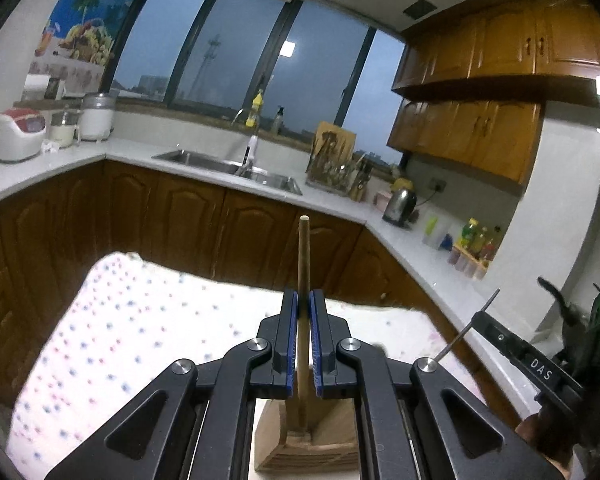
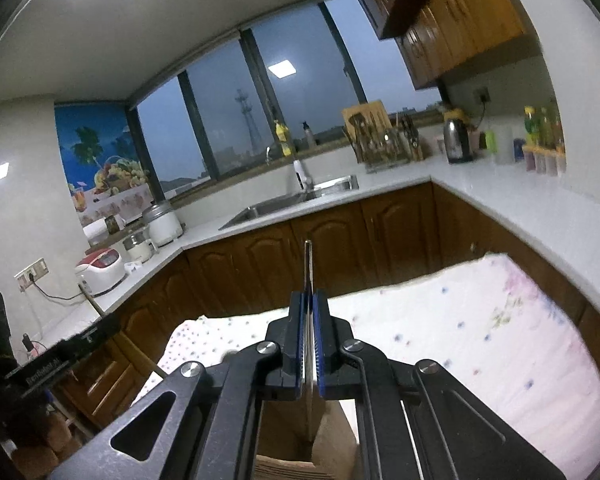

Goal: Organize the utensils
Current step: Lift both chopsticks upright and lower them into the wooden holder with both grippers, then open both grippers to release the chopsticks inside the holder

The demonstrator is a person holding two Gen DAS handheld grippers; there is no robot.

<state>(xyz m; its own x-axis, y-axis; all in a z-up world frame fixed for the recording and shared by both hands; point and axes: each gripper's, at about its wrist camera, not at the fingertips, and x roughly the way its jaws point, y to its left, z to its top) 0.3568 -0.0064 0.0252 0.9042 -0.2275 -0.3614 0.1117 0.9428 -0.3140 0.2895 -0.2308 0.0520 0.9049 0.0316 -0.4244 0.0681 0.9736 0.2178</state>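
My left gripper (image 1: 304,300) is shut on a wooden utensil handle (image 1: 303,256) that stands upright, its lower end down in a wooden holder box (image 1: 278,440) below the fingers. My right gripper (image 2: 309,300) is shut on a thin metal utensil (image 2: 309,268), also upright, its lower end inside the same wooden holder (image 2: 332,440). The right gripper and its metal utensil (image 1: 472,326) show at the right edge of the left wrist view. The left gripper (image 2: 56,360) shows at the left edge of the right wrist view.
The holder stands on a table with a dotted white cloth (image 1: 120,340). Behind are wooden cabinets, a white countertop (image 1: 340,200), a sink (image 1: 228,168), a utensil rack (image 1: 332,160), a kettle (image 1: 400,204), a rice cooker (image 1: 16,134) and bottles (image 1: 480,240).
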